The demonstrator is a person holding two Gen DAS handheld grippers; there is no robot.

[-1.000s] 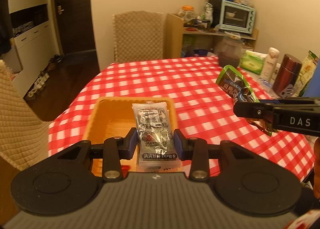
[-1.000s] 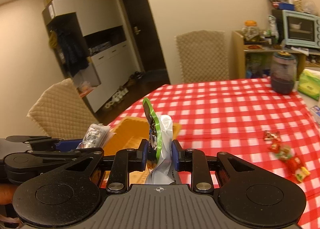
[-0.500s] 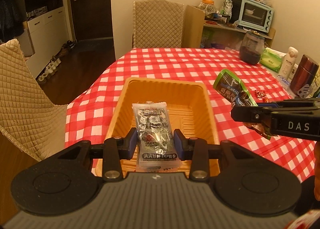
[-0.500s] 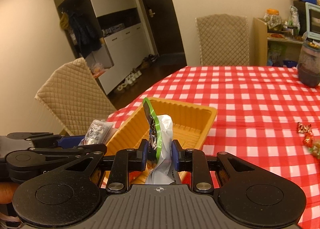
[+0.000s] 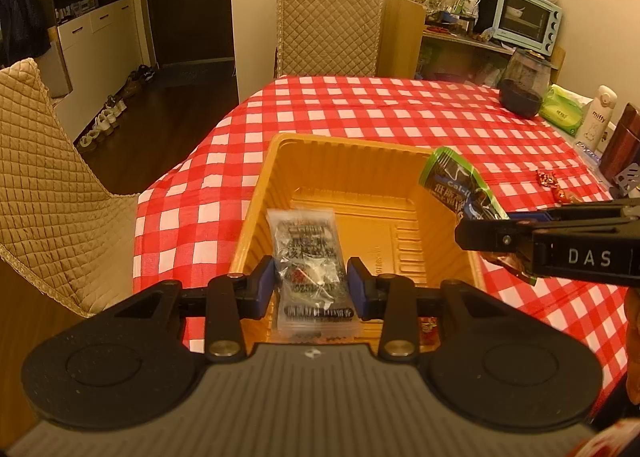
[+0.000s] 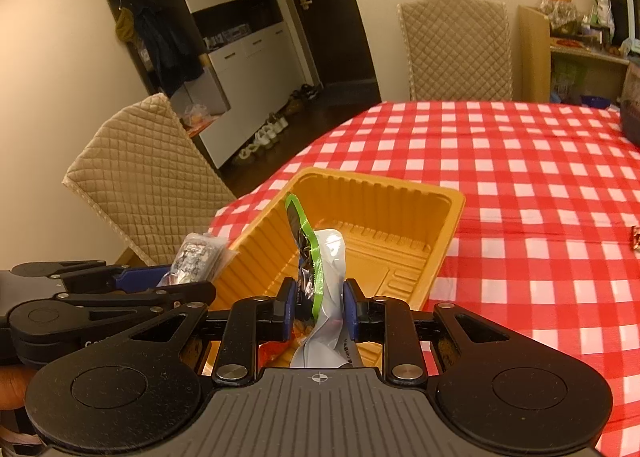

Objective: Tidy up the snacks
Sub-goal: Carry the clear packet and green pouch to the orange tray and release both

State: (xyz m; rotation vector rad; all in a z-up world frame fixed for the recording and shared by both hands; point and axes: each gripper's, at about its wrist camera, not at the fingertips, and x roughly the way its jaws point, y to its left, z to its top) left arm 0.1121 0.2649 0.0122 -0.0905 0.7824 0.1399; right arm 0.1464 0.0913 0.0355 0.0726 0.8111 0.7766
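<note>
Orange plastic tray [image 5: 256,193], one, ribbed walls, is sitting near the table's corner with no loose item visible on its floor. One clear packet [image 5: 310,273] with dark printed contents is hanging over the tray's near end, the left gripper [image 5: 311,285] clamping it between blue pads. One green-edged dark pouch [image 6: 310,257], silver on its back, is standing upright over the tray's near right side, the right gripper [image 6: 318,307] pinching it tightly. The red-and-white checked tablecloth [image 5: 360,105] is covering the table. Small red-wrapped candies [image 5: 550,179] are lying well right of the tray, and one more red wrapper [image 5: 427,331] is showing just beside its near corner. One dark jar [image 5: 524,83], one green tissue pack [image 5: 564,113] and one white bottle [image 5: 598,117] are standing along the far right edge. Two quilted beige chairs, one at the far end [image 5: 328,29] and one at the left [image 5: 44,185], are flanking the table; one pale blue toaster oven [image 5: 526,17] is resting on a cluttered shelf behind.
</note>
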